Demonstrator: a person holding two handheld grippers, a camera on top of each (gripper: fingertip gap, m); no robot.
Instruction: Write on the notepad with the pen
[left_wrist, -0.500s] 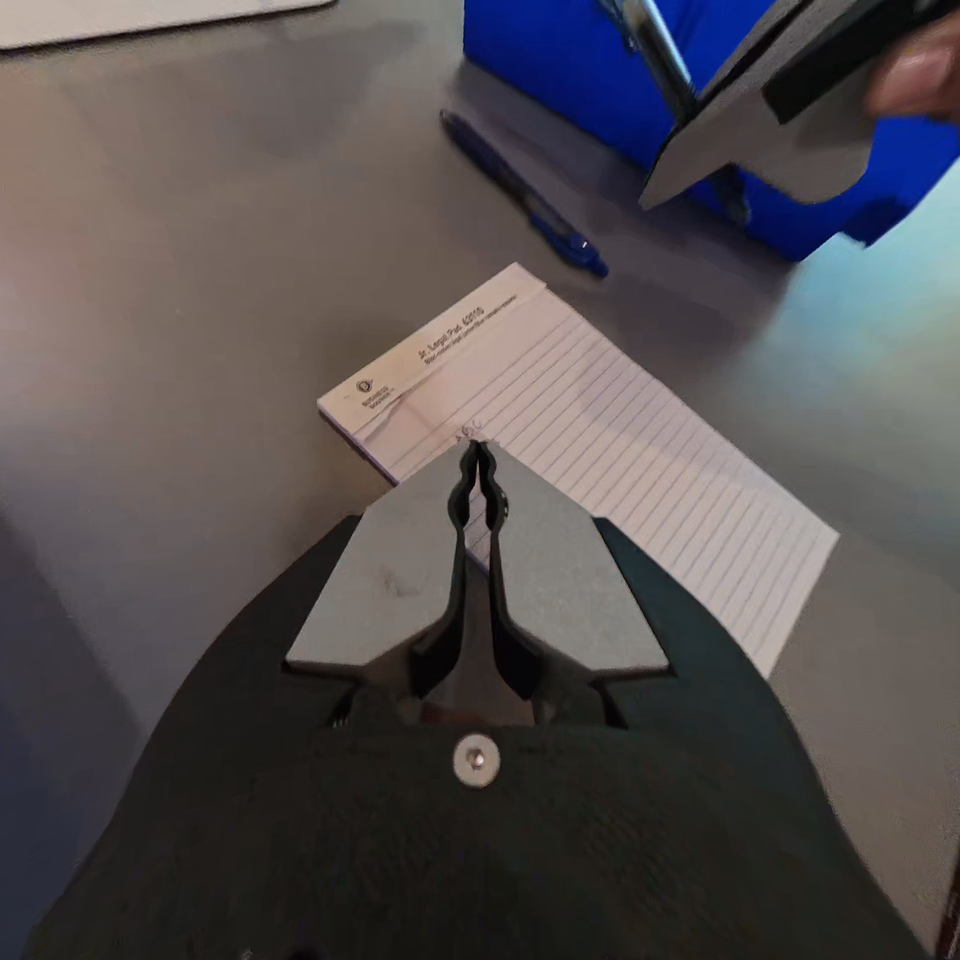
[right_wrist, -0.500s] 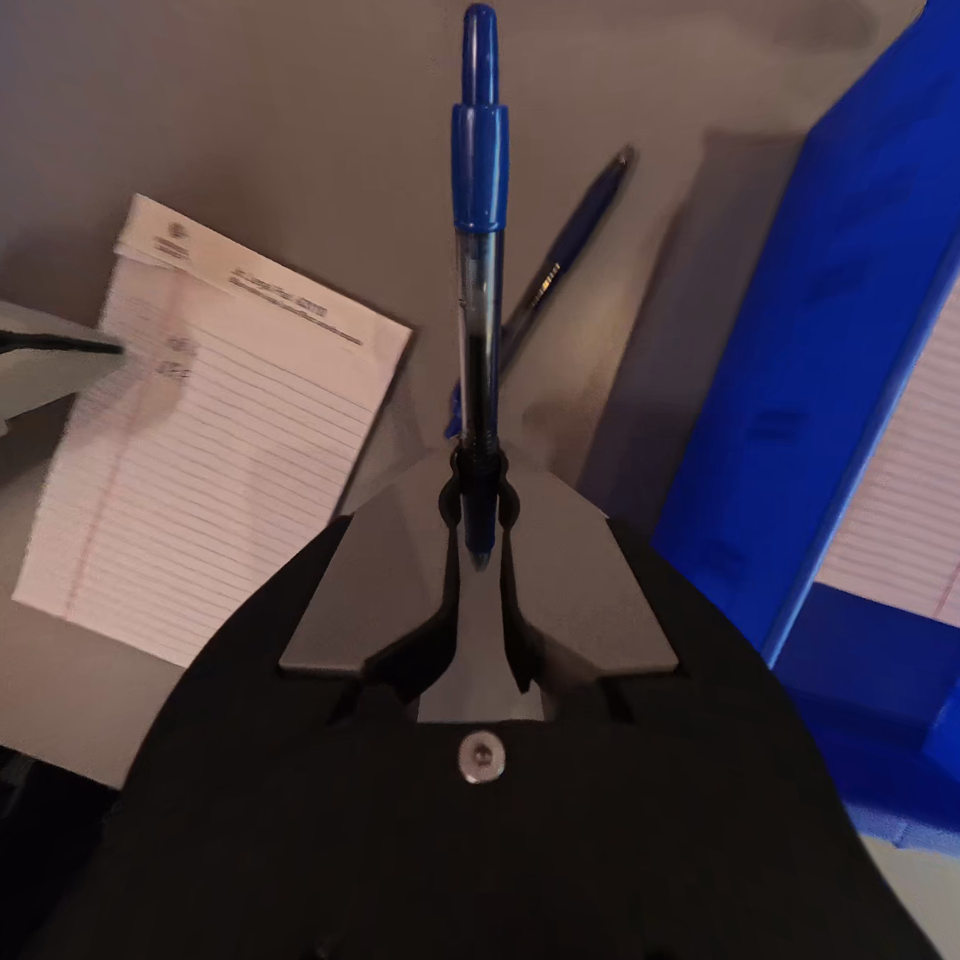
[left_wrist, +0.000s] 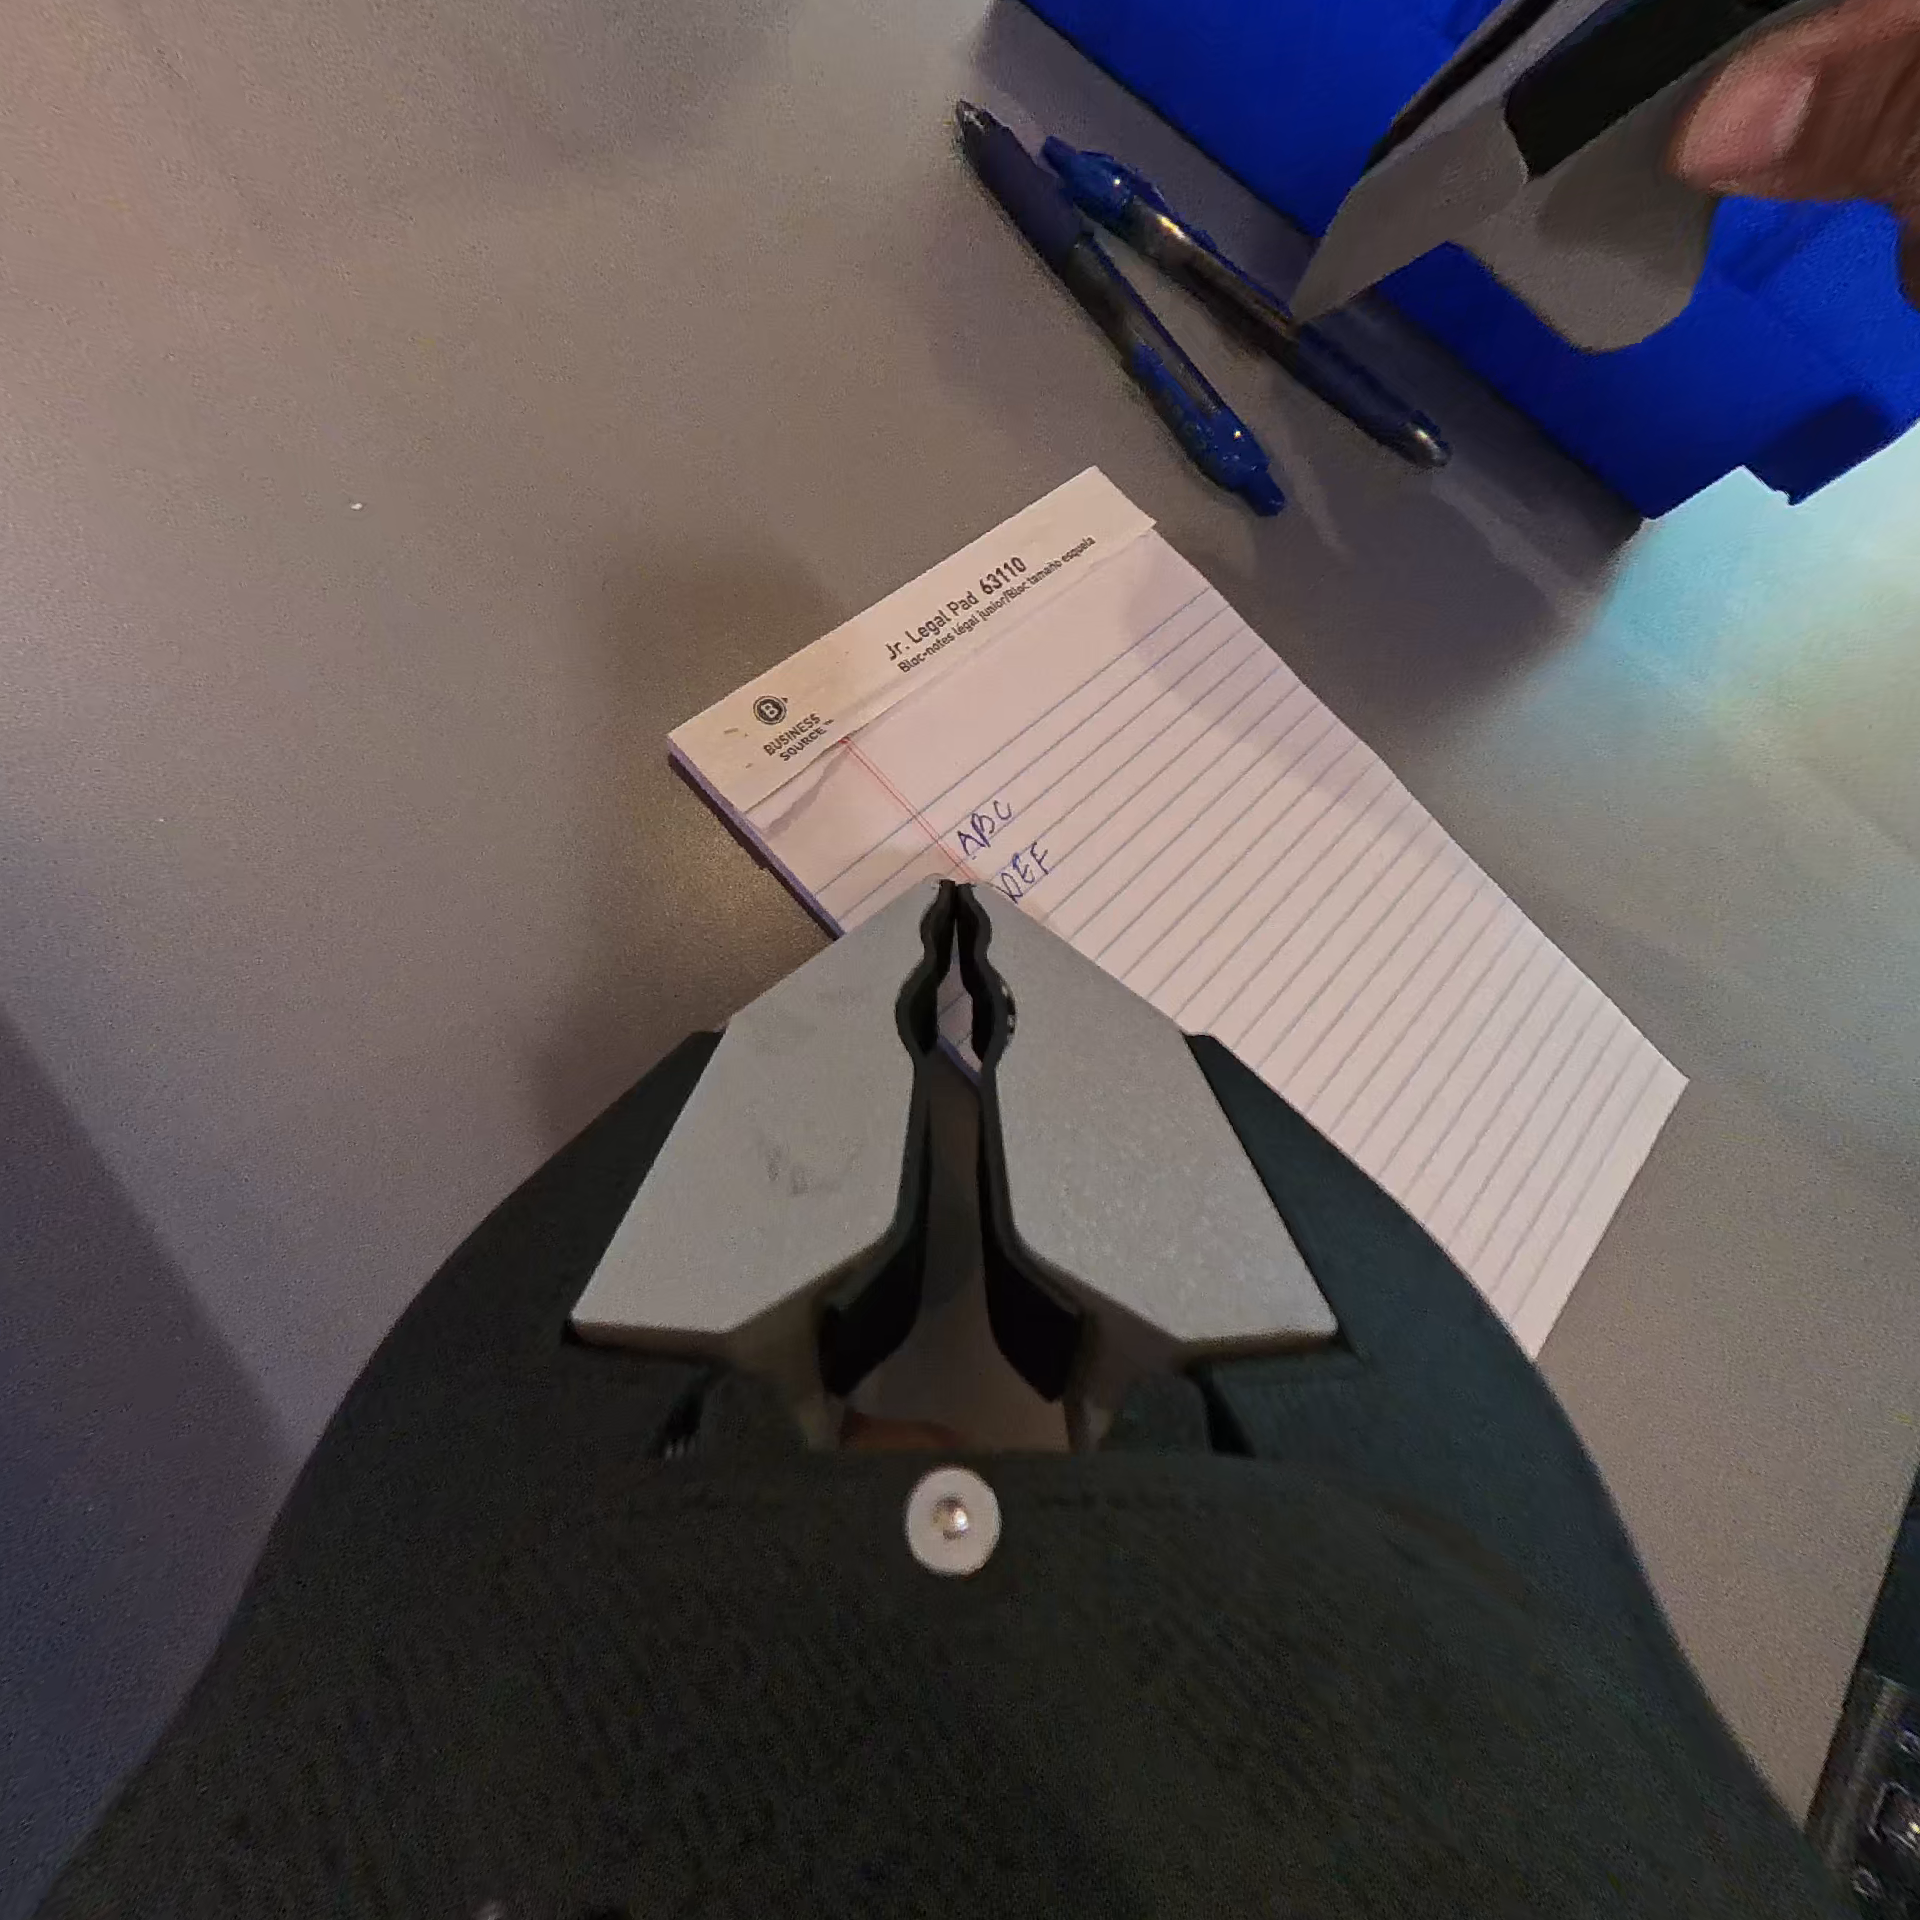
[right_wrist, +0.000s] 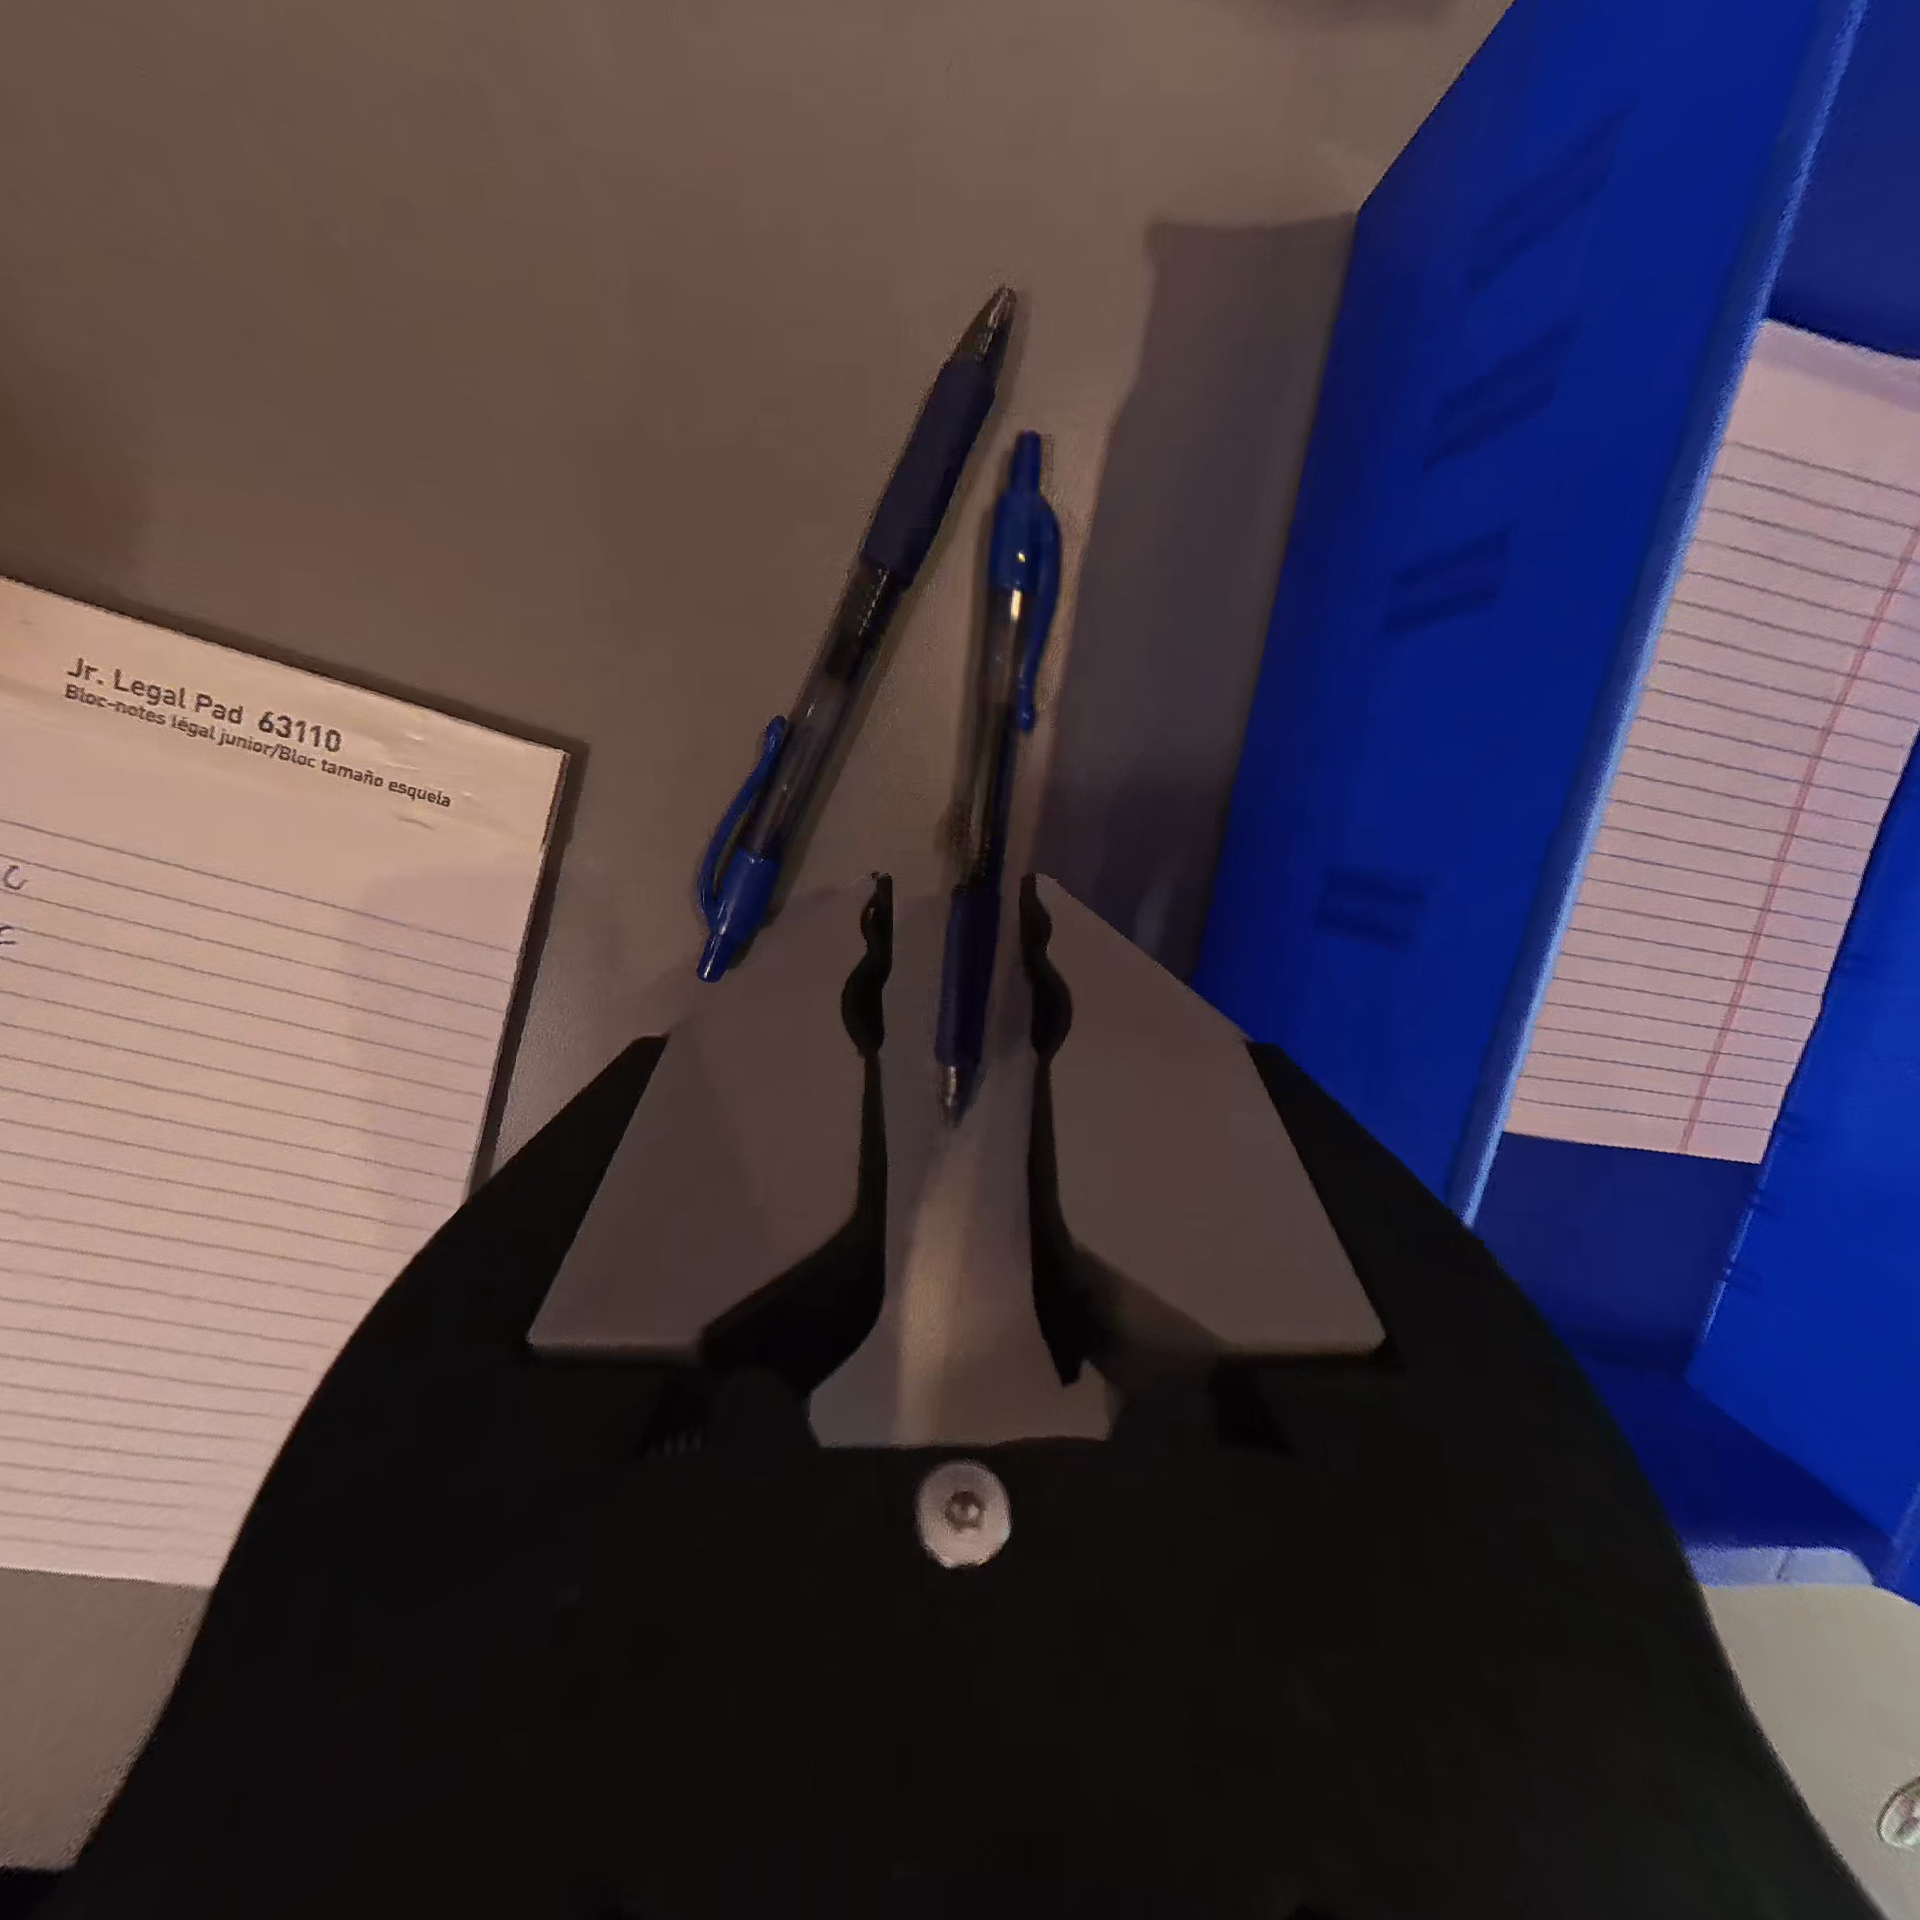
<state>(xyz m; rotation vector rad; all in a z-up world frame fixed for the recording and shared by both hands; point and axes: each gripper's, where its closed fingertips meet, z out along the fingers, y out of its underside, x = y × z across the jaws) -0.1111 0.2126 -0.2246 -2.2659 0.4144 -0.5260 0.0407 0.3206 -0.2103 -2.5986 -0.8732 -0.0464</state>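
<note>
A white lined notepad lies on the grey table, with two short lines of blue handwriting near its top left. My left gripper is shut and empty, its tips over the pad's left margin beside the writing. My right gripper is open. A blue pen lies on the table between its spread jaws, tip toward the camera and touching neither jaw. The left wrist view shows that pen under the right gripper. The pad's right part also shows in the right wrist view.
A second blue pen lies just left of the first, also seen in the left wrist view. A blue bin stands right of the pens and holds another lined pad. A hand holds the right gripper. One gripper's finger ends stand about 20 cm off the other's.
The right gripper has opened and let go of the blue pen, which now lies on the table beside the other pen. The left gripper has stayed shut on the pad's left margin.
</note>
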